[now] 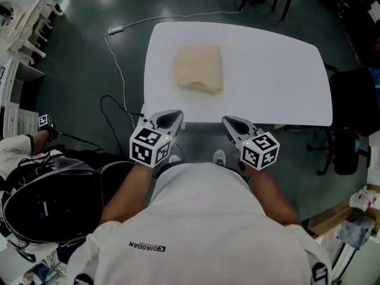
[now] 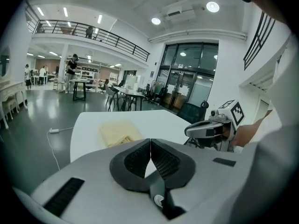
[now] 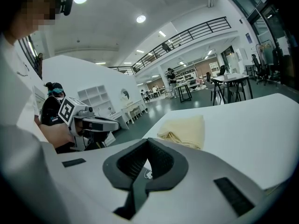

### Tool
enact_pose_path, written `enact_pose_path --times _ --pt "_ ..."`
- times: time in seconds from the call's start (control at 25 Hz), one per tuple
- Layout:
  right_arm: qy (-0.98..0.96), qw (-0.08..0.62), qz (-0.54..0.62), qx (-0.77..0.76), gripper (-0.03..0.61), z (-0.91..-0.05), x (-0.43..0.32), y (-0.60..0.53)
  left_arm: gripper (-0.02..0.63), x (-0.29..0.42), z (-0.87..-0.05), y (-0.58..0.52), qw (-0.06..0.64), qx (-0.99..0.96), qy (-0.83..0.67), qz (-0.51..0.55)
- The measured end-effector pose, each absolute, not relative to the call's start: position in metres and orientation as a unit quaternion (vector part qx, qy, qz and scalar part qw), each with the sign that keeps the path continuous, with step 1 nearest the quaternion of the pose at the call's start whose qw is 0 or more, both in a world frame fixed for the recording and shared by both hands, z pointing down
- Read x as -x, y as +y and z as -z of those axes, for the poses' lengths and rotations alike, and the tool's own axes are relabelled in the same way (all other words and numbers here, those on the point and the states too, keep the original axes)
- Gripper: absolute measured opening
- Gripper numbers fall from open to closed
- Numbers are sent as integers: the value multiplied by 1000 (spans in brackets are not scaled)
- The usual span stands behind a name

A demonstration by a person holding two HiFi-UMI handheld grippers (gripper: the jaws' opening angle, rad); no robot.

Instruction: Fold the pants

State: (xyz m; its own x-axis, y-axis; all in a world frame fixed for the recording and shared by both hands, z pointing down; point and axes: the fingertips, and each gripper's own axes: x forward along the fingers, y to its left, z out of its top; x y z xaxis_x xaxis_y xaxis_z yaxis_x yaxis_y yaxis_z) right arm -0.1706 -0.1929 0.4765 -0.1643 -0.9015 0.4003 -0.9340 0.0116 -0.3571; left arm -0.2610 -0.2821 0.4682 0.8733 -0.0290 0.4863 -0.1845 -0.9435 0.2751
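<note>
The beige pants (image 1: 199, 68) lie folded into a compact square on the far left part of the white table (image 1: 279, 76). Both grippers hover at the table's near edge, close to my body and apart from the cloth. My left gripper (image 1: 174, 118) is shut with nothing between its jaws, and so is my right gripper (image 1: 228, 121). In the left gripper view the pants (image 2: 119, 132) lie beyond the touching jaws of the left gripper (image 2: 150, 141), with the right gripper (image 2: 208, 129) alongside. The right gripper view shows the pants (image 3: 187, 129) ahead of the right gripper (image 3: 148, 142).
A white cable with a plug block (image 1: 116, 29) runs over the dark floor left of the table. Black office chairs (image 1: 350, 100) stand to the right. A seated person with dark gear (image 1: 35, 200) is at my near left, by white shelving (image 1: 18, 16).
</note>
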Motion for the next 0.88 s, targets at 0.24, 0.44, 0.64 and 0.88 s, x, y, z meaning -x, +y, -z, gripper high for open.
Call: enact_pose_path --times 0.24,0.44,0.64,0.88 --pt "-713 34 -279 -642 18 -475 179 -204 28 269 -468 -289 162 -953 -55 -250" --pt "-717 41 -276 -638 18 -473 177 -204 28 268 -468 -290 166 -952 -61 -250" --pt "-720 46 -275 -636 18 -475 176 -209 28 267 -468 -296 167 -953 -65 -245" --pt "-723 49 -274 -632 18 -474 177 -211 28 268 -468 -295 166 -952 -66 -247"
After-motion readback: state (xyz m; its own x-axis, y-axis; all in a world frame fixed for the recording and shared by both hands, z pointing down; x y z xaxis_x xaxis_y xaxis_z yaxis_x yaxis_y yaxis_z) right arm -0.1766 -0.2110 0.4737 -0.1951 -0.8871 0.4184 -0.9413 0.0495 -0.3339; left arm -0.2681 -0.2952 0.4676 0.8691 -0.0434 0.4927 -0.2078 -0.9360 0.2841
